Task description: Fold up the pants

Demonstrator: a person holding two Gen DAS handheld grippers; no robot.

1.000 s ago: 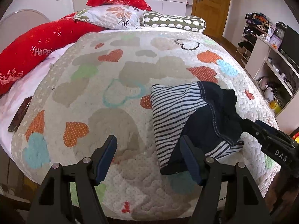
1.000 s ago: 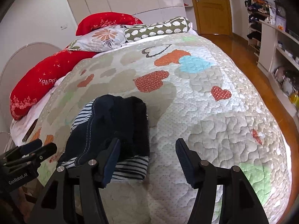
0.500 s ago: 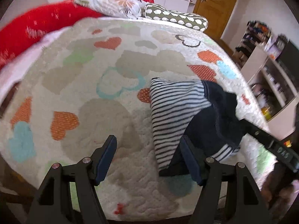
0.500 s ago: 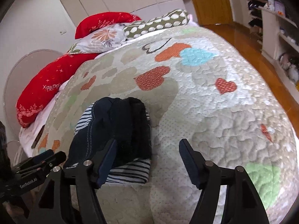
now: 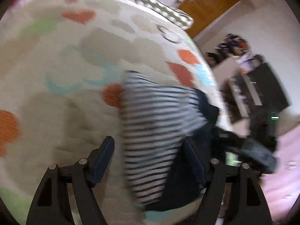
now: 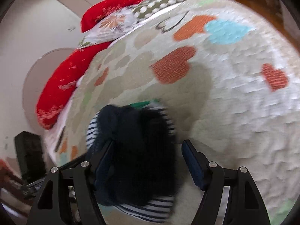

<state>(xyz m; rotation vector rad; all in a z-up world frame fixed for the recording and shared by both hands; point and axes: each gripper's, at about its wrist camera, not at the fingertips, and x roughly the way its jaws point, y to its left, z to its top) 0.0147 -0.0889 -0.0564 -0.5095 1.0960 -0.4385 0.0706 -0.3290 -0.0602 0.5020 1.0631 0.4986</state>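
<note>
Bedroom walls are pale, with a wooden door behind the bed and dark shelving off to one side. A quilt patterned with orange, blue and beige hearts covers the bed, and red pillows, a floral pillow and a spotted bolster lie along its head end. Both views are smeared by motion blur.

The pants lie bunched on the quilt near the foot of the bed. They show a black-and-white striped side and a dark navy side; in the left wrist view the stripes face up with the navy part folded to the right, while in the right wrist view the navy part sits on top with stripes peeking out at the edges.

The left tool is spread wide, its fingers on either side of the striped cloth, with the right-hand finger lying against the navy part. Whether the fingers press the cloth cannot be told through the blur.

The right tool is also spread wide. Its left-hand finger overlaps the navy cloth and the other finger stands over bare quilt just beside the pile. Neither tool pinches anything.
</note>
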